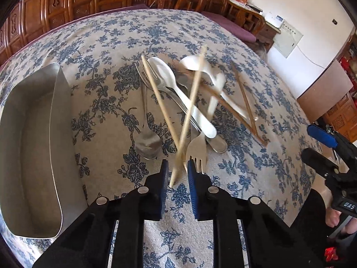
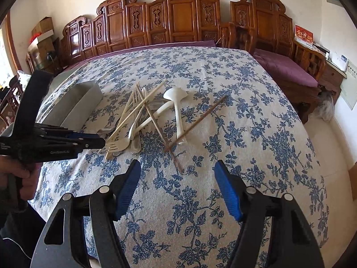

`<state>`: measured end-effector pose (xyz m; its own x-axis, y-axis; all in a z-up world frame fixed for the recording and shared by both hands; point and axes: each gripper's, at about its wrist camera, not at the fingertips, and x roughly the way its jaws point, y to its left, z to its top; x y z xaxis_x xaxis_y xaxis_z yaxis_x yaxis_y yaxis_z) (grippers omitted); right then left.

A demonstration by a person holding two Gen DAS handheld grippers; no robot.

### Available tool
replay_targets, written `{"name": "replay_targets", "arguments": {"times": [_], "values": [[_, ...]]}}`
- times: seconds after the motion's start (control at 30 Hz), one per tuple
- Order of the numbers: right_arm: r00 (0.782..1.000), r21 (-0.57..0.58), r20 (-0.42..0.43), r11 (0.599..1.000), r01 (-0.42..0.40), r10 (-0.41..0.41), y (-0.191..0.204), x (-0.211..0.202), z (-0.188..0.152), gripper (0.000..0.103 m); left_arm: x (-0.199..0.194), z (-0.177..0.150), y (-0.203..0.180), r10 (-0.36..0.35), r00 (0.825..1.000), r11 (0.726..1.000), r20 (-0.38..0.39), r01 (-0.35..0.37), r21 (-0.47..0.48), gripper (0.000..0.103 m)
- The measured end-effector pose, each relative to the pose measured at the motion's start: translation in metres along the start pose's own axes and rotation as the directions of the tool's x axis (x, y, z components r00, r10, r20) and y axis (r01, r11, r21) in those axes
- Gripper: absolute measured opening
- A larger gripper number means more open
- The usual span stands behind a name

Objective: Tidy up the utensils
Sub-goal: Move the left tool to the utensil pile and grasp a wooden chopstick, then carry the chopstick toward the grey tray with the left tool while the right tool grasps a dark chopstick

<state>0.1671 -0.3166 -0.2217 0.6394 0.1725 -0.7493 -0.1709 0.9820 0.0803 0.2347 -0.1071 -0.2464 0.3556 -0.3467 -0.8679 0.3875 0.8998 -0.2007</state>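
our left gripper has narrowed round the near end of a chopstick, contact unclear; it looks light, stiff, slippery, so we'd pinch squarely. right gripper spread, empty.

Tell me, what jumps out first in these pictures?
A tangled heap of utensils, white plastic spoons, forks and chopsticks, lies mid-table on the blue-flowered tablecloth. The left gripper has its blue pads around the near end of a pale chopstick, with an empty metal tray to its left. Carved wooden furniture lines the wall behind.
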Motion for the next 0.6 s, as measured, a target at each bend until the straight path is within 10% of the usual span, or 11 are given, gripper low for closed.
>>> {"name": "replay_targets", "arguments": {"times": [0.6], "values": [[1.000, 0.014, -0.002, 1.000, -0.005, 0.005, -0.008, -0.001, 0.001, 0.071, 0.005, 0.002, -0.010, 0.036, 0.999, 0.999, 0.010, -0.037, 0.025, 0.004]]}}
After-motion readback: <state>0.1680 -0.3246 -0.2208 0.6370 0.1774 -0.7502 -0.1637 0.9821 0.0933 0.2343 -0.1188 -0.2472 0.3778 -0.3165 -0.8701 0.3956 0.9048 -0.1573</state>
